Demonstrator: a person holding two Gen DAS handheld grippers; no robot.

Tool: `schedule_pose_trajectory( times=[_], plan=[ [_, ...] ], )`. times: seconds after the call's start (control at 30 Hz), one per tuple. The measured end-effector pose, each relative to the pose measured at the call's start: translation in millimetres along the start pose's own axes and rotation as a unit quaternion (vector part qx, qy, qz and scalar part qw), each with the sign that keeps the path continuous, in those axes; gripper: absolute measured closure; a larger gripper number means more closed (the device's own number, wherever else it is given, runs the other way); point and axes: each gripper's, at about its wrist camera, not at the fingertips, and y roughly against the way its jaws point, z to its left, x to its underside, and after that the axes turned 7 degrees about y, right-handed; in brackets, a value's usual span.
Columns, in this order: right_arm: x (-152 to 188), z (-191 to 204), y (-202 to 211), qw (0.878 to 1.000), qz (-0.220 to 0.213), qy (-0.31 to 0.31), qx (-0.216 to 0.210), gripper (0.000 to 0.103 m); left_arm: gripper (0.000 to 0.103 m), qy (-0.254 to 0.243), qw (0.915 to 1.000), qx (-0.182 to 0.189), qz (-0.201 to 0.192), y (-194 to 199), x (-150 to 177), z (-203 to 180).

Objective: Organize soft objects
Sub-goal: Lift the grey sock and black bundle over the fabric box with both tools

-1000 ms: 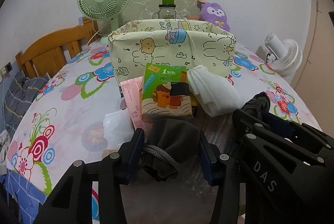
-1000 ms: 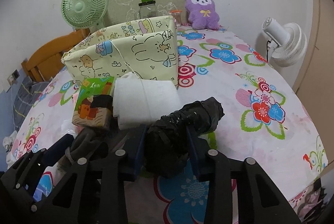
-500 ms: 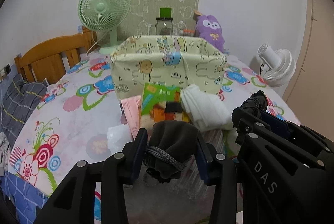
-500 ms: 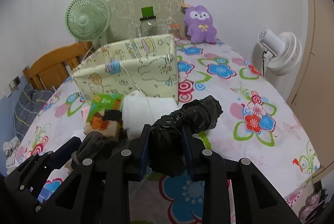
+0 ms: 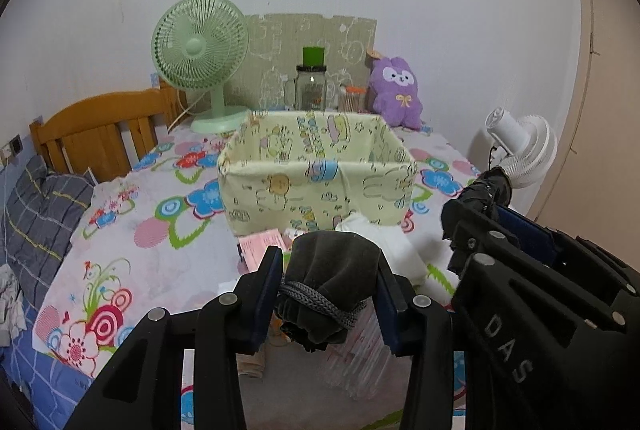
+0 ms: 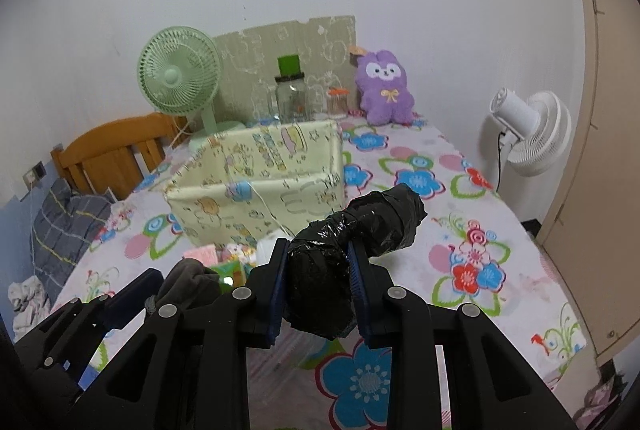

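Note:
My left gripper (image 5: 326, 284) is shut on a dark grey drawstring pouch (image 5: 330, 284) and holds it above the table, in front of the open cartoon-print fabric box (image 5: 316, 189). My right gripper (image 6: 318, 284) is shut on a black plastic-wrapped bundle (image 6: 360, 234), raised to the right of the box (image 6: 256, 185). The right gripper also shows at the right in the left wrist view (image 5: 472, 213). A white folded cloth (image 5: 384, 242), a pink packet (image 5: 262, 248) and a green tissue pack (image 6: 228, 270) lie on the table in front of the box.
A green fan (image 5: 200, 57), a glass jar (image 5: 311, 91) and a purple plush (image 5: 396, 91) stand behind the box. A white fan (image 6: 528, 133) stands off the table's right edge. A wooden headboard (image 5: 96, 133) is at the left.
Both grippers have risen with their loads. The view now looks down into the box, and the items on the table sit lower in view.

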Motion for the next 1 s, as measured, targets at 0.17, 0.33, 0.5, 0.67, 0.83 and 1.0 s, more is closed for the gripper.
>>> schedule_pose_trajectory(
  times=[0.17, 0.33, 0.5, 0.67, 0.83, 1.0],
  plan=[
    [-8, 1, 9, 1.000, -0.010, 0.000, -0.002, 0.071, 0.059, 0.000, 1.0000, 0.000, -0.010, 7, -7, -4],
    [-18, 4, 17, 1.000, -0.018, 0.001, -0.001, 0.071, 0.059, 0.001, 0.9998, 0.000, -0.019, 17, -17, 0],
    [-29, 7, 23, 1.000, -0.026, 0.003, -0.003, 0.071, 0.059, 0.002, 0.9997, 0.000, -0.026, 24, -27, 3],
    [-39, 8, 25, 0.999, -0.032, 0.005, -0.006, 0.071, 0.059, 0.002, 0.9995, 0.000, -0.031, 26, -36, 6],
    [-47, 9, 23, 0.999, -0.035, 0.004, -0.010, 0.071, 0.059, -0.001, 0.9994, 0.000, -0.034, 24, -45, 6],
    [-55, 10, 14, 0.999, -0.032, 0.003, -0.012, 0.071, 0.059, -0.002, 0.9996, 0.002, -0.028, 18, -52, 7]
  ],
)
